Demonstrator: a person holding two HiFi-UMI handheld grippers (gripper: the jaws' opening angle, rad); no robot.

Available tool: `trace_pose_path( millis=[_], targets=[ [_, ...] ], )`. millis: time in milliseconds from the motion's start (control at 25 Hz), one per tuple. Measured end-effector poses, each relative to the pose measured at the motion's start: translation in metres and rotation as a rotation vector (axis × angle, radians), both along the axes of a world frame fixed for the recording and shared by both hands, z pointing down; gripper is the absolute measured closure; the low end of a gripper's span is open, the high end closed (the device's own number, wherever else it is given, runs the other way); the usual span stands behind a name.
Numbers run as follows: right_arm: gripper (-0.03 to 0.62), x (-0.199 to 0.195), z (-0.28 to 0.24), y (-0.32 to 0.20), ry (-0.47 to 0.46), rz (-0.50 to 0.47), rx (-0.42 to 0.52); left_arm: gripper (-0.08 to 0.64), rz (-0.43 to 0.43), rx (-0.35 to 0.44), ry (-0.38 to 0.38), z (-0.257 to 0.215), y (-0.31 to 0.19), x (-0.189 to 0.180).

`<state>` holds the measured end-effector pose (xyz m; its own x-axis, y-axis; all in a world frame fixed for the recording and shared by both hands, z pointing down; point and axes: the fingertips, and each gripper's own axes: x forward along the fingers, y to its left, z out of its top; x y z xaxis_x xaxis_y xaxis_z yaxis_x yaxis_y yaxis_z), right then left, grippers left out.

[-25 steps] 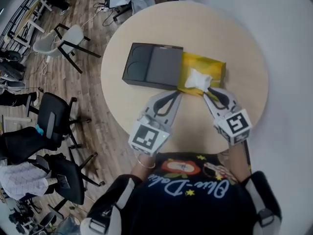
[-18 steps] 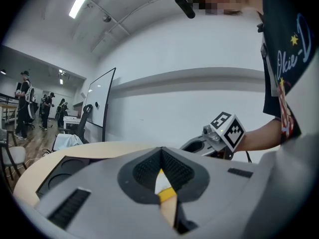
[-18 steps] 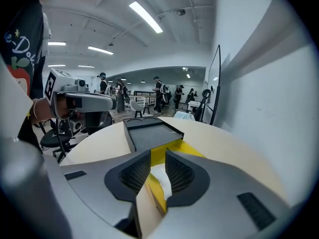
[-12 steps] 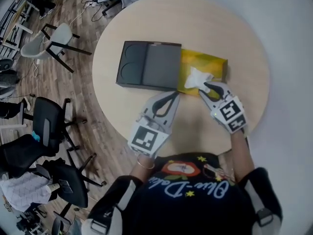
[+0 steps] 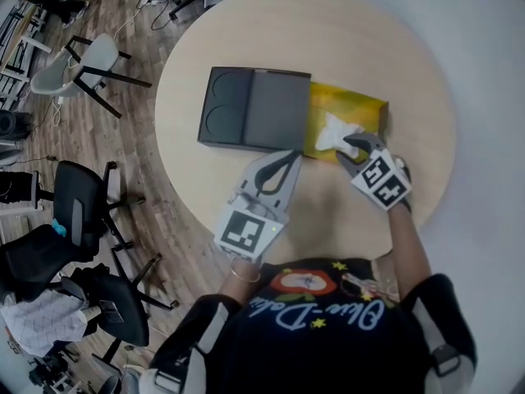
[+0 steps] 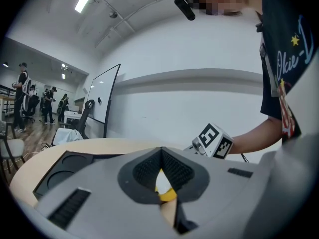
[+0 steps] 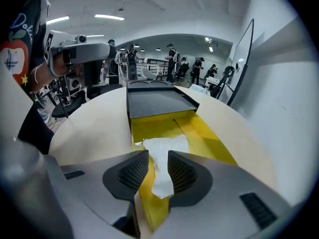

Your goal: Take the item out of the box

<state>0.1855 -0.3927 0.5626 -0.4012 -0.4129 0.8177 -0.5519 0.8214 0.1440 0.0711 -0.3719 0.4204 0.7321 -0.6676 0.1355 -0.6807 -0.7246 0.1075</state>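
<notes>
**Tissue (image 7: 164,148) sits between the open pads of the right tool (image 7: 158,159), not yet pinched**

The right tool is tipped steeply down over the near end of the yellow box (image 7: 204,133). That angle lets its two pads come in on either side of the white tuft sticking up from the slot. Its jaws have just been opening and now stand wide apart. The tissue hangs in the gap between them, close to the pads, but neither pad presses on it, so the tool holds nothing yet. By my reading this is the last step before the grasp: close on the tuft, then draw it up and out. The sheet is thin and limp, so a pinch low on the tuft should hold better than one at its frayed tip.

To the right tool's left, the left tool (image 5: 289,159) lies low and nearly level, with its jaws together and nothing in them. Its tip is by the near corner where the box meets the black tray (image 5: 254,120). Whether it touches either one I cannot tell. It may be there to steady the light box against the pull.

Beyond the right tool's tips the box runs on, and its far end butts against the black tray. Both rest on the round counter (image 5: 328,39). Office chairs (image 5: 86,199) stand well off on the floor past the left tool.
</notes>
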Motion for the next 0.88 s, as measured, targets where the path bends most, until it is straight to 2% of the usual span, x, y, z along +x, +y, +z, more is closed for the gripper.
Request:
trace_pose_path(
  millis=[360,680,880],
  targets=[
    [0.495,0.003,0.018,-0.010,0.078,-0.018,-0.039,0.566,-0.027,-0.015,0.024,0.002,-0.010,-0.008],
    [0.495,0.003,0.032,-0.015,0.166,-0.096,-0.068,0.566,-0.035,-0.019,0.020,0.005,-0.010,-0.009],
    [0.496,-0.001,0.034,-0.017,0.168,-0.120,-0.090,0.566,-0.036,-0.015,0.016,0.005,-0.009,-0.009]
  ],
)
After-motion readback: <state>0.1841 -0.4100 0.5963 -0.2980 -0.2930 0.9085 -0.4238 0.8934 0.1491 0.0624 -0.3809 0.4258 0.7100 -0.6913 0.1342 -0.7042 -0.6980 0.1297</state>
